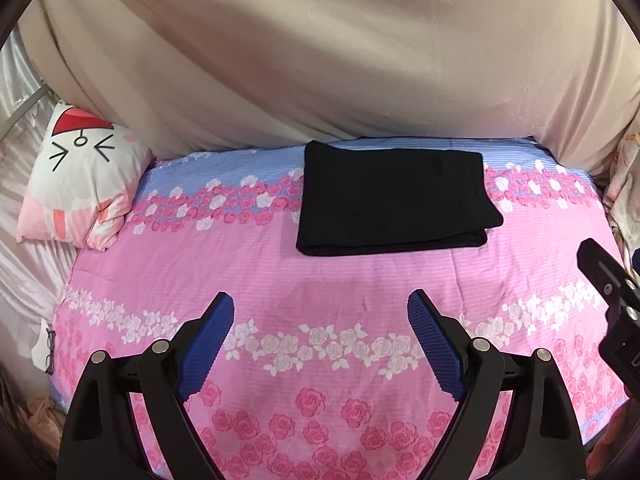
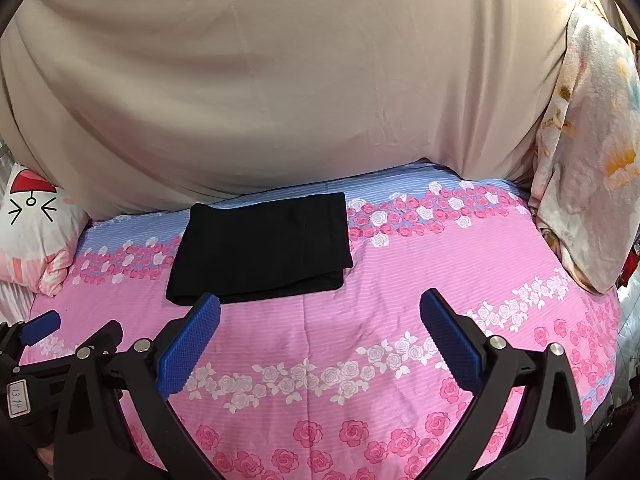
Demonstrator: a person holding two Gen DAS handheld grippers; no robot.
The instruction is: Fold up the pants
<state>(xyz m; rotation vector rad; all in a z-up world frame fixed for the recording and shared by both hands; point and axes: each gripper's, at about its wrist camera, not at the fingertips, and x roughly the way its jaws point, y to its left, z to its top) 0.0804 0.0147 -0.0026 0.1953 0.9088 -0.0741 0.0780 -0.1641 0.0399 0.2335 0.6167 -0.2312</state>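
Left hand-held gripper point(image 2: 40, 330) mostly cut off at right-wrist view's left edge.

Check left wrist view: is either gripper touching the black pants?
No, the black pants lie folded on the bedsheet, apart from the open left gripper.

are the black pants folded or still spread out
Folded. The pants lie as a compact rectangle on the bed sheet, with stacked layers showing along the near edge. Neither gripper touches them.

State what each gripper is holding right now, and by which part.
Nothing is held. The left gripper and the right gripper are both open and empty, while the folded black pants lie untouched on the bedspread.
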